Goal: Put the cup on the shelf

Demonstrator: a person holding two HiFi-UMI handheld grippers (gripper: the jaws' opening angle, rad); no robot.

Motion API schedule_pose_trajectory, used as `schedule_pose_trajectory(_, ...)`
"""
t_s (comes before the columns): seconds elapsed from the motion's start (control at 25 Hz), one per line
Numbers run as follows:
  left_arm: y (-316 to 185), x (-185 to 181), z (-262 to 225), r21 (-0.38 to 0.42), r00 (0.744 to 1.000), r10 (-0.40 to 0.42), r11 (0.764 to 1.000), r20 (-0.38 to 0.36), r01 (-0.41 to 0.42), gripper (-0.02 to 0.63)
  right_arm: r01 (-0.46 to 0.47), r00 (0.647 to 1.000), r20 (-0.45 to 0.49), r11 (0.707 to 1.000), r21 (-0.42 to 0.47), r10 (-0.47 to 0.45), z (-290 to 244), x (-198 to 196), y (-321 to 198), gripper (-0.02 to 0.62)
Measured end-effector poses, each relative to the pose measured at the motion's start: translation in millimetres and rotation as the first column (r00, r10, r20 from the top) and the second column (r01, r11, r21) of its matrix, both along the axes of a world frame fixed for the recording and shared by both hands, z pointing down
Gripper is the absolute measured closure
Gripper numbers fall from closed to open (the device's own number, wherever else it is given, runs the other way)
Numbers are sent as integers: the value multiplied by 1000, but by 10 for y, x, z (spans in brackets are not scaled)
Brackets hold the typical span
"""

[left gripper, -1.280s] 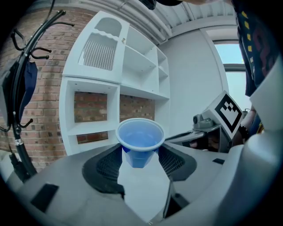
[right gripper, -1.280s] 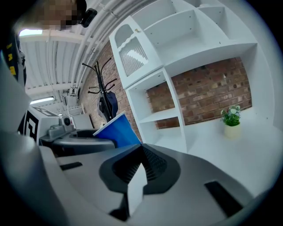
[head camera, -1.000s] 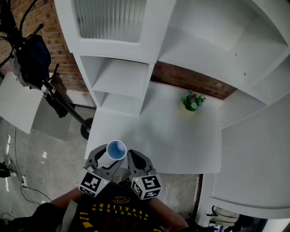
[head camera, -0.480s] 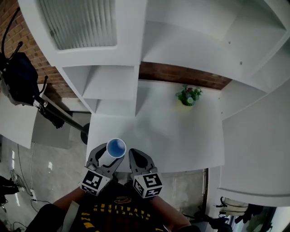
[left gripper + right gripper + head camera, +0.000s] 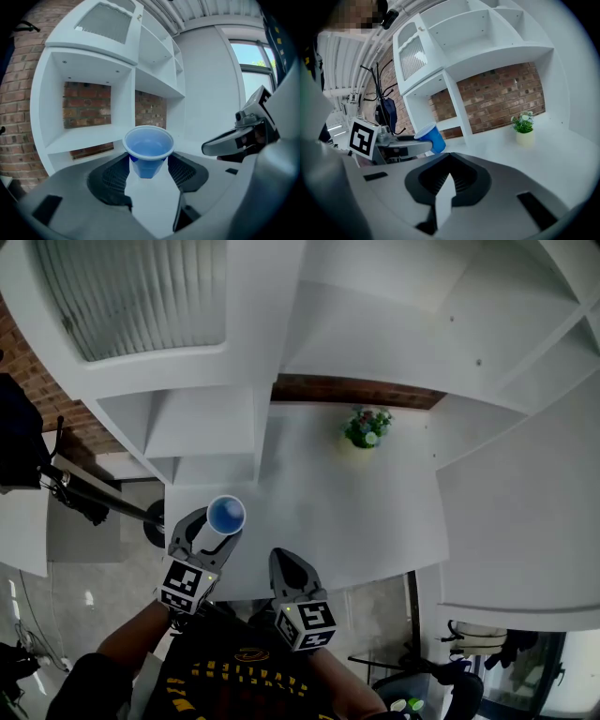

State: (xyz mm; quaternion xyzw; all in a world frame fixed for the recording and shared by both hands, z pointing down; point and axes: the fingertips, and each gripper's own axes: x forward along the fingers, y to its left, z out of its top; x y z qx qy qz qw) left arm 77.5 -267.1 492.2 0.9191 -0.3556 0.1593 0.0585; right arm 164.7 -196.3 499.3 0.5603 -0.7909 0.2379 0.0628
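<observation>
A blue plastic cup (image 5: 225,515) with a white rim stands upright between the jaws of my left gripper (image 5: 210,528), which is shut on it above the front left of the white table (image 5: 375,521). In the left gripper view the cup (image 5: 148,152) sits squeezed between both pads, facing the white shelf unit (image 5: 89,84) with open compartments. My right gripper (image 5: 287,570) hangs near the table's front edge, shut with nothing in it. The right gripper view shows the cup (image 5: 431,137) off to its left.
A small potted plant (image 5: 364,427) stands at the back of the table by the brick wall. White shelf compartments (image 5: 202,427) rise at the back left, more shelving at the right. A coat stand (image 5: 384,105) with a dark bag is left of the unit.
My left gripper has lifted the cup up and forward toward the shelf unit. The head view has shifted, so the plant and the shelves sit further left in the picture.
</observation>
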Motion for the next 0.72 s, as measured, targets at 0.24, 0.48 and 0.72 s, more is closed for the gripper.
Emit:
schedule_pose_trajectory(0.24,-277,-83,278,-31,1000,1,1000,25,0,347,-68,997,-23,998,-13,68,76,107,-39,601)
schedule_pose_trajectory(0.48,-522,-63,501,-45,999,0,999,44,2,347,-73,997,-21,997,-16,72,116,37,-125,601)
schedule_pose_trajectory(0.72,-790,18,683,-19,998,-19,1000,53,20,347,-71,997,-20,997,-4,71,83,11,-184,601)
